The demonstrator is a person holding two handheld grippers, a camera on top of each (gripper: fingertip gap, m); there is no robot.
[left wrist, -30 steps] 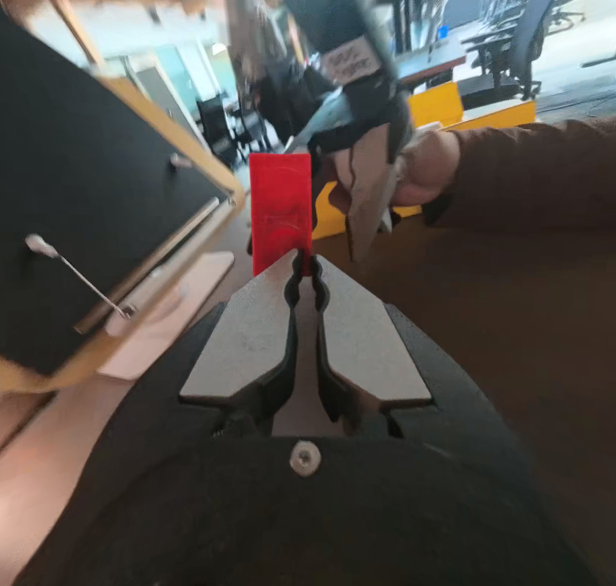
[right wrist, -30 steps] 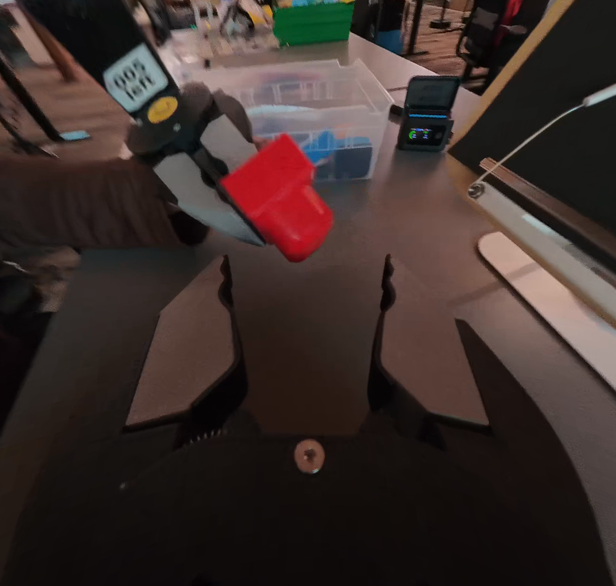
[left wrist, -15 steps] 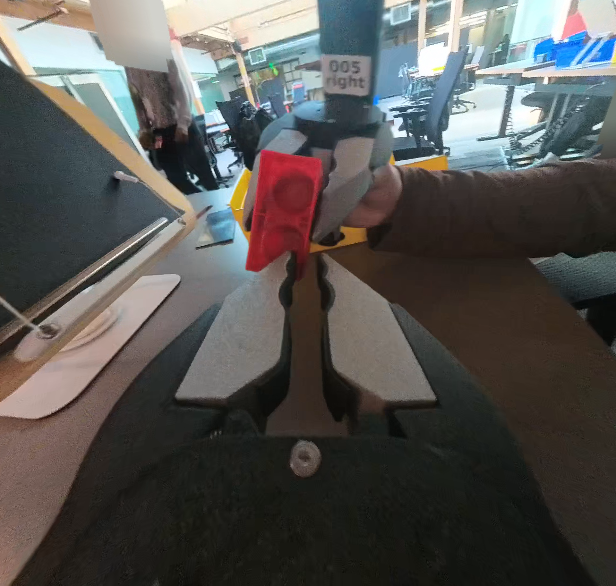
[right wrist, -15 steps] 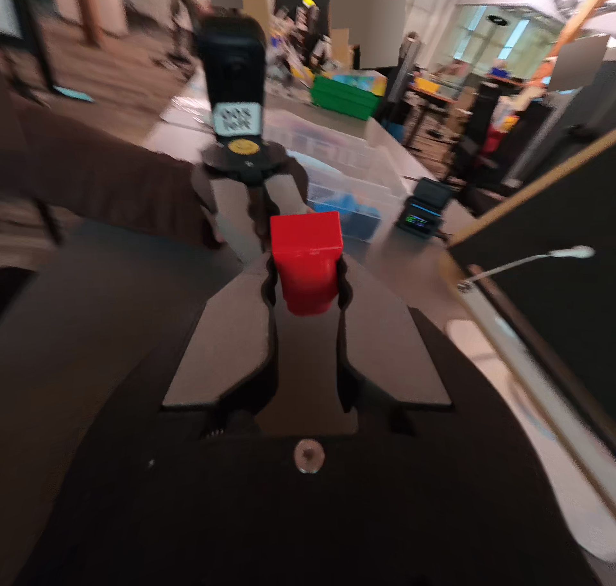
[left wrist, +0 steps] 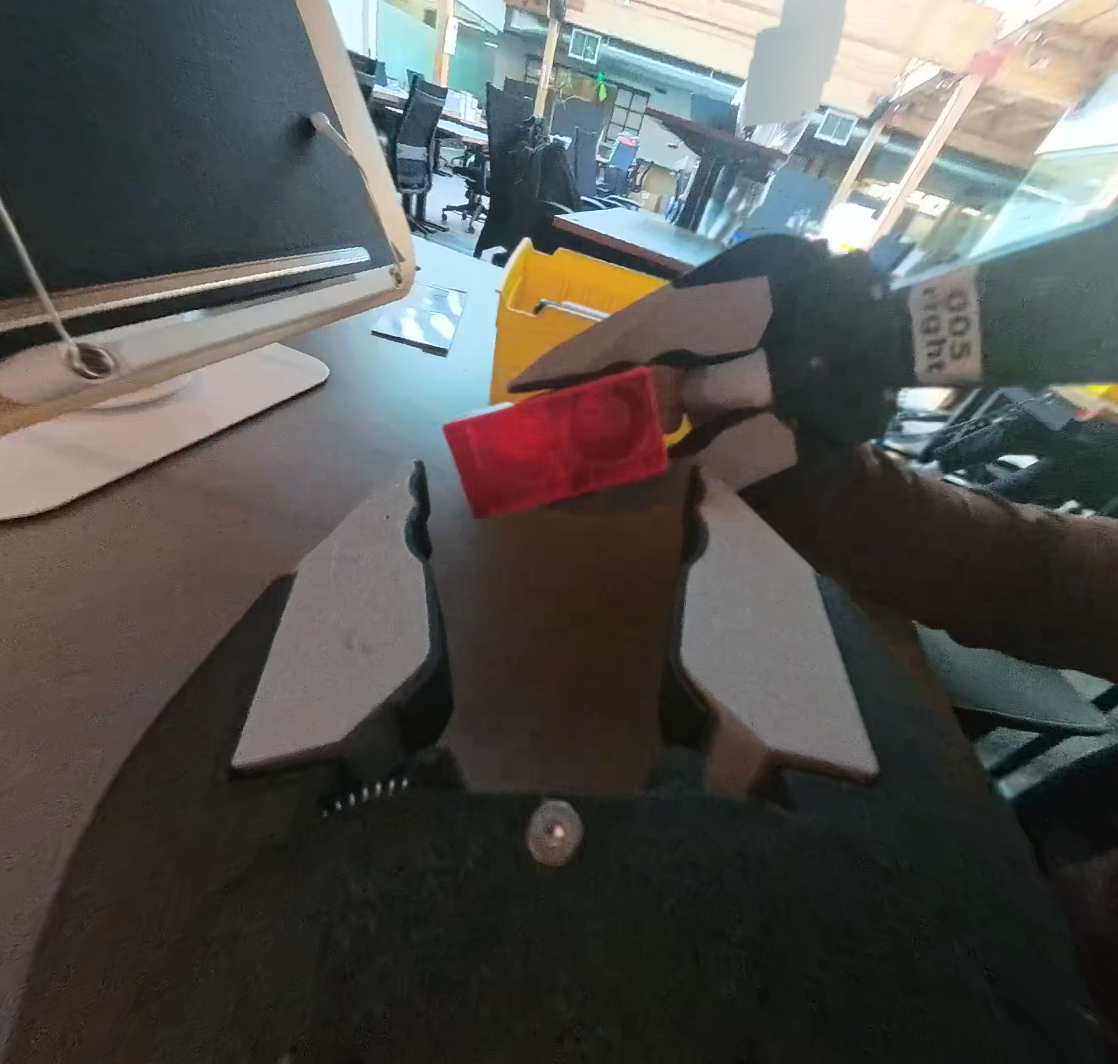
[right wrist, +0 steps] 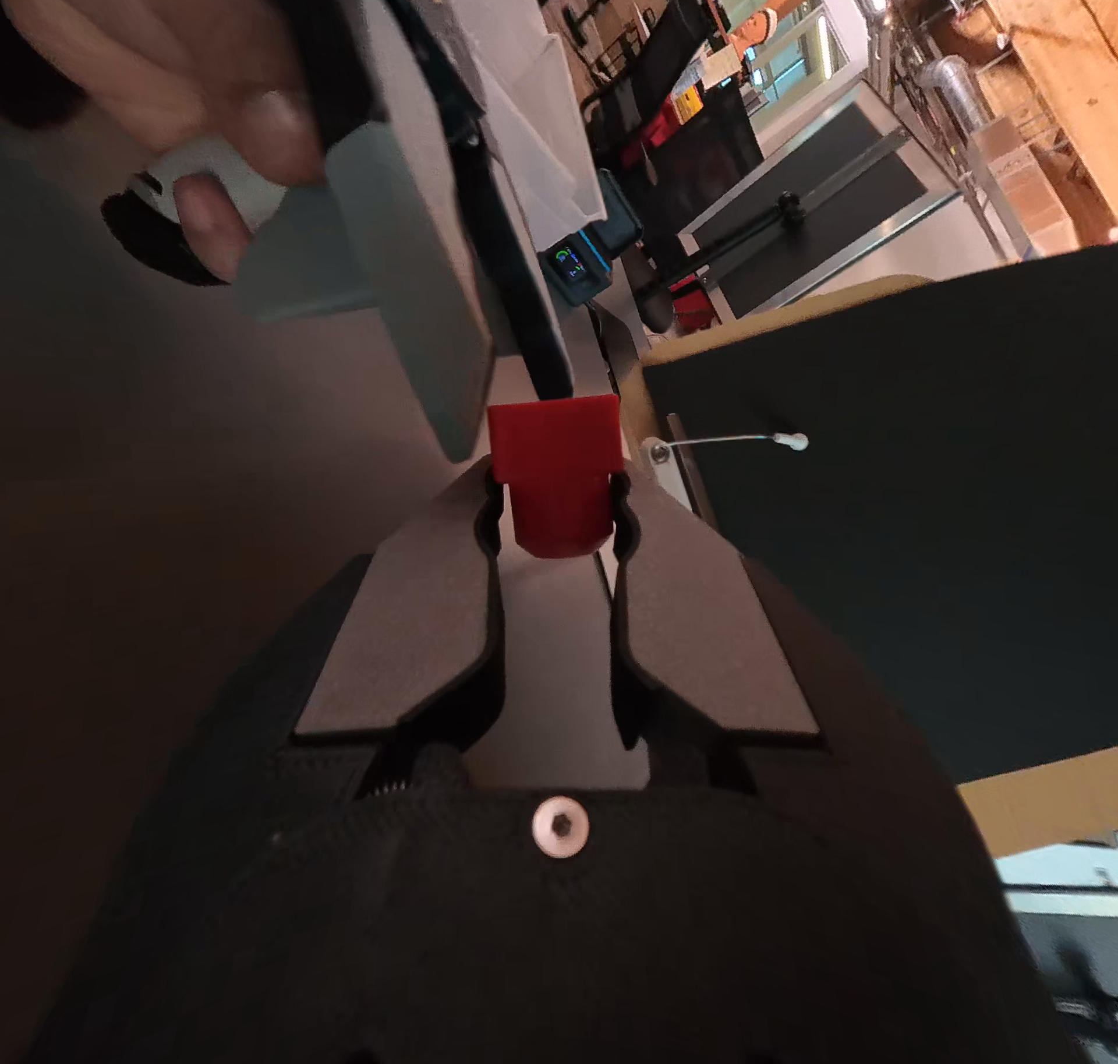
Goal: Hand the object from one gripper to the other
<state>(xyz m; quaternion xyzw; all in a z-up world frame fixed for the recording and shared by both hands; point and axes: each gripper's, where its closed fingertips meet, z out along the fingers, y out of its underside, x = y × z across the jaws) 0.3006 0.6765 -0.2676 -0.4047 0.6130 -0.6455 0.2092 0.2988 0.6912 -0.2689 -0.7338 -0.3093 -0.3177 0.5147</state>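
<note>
While the handover hangs above the desk, the scene reads as follows.

Right gripper (right wrist: 556, 508): its two grey fingers are pinched on the narrow rounded end of the red block (right wrist: 556, 466); in the left wrist view the same gripper (left wrist: 581, 424) reaches in from the right, turned on its side, with the block (left wrist: 559, 442) sticking out leftward past its tips.

Left gripper (left wrist: 553, 490): jaws spread wide, nothing between them; the block sits just beyond and above the gap, touching neither finger as far as the view shows. In the right wrist view one of its grey fingers (right wrist: 423, 284) lies just left of the block, and a person's hand (right wrist: 175, 85) grips its handle at upper left.

Red block: held in the air over the dark desk (left wrist: 181, 551), its two round hollows facing the left wrist camera.

Sleeve (left wrist: 919, 569): brown, running from the right gripper to the right edge.

Yellow bin (left wrist: 532, 321): on the desk behind the block.

Black panel (left wrist: 151, 127): tilted, light-edged, standing on a pale base (left wrist: 151, 424) at left.

Small device with lit screen (right wrist: 575, 263): on the desk beyond the grippers.
</note>
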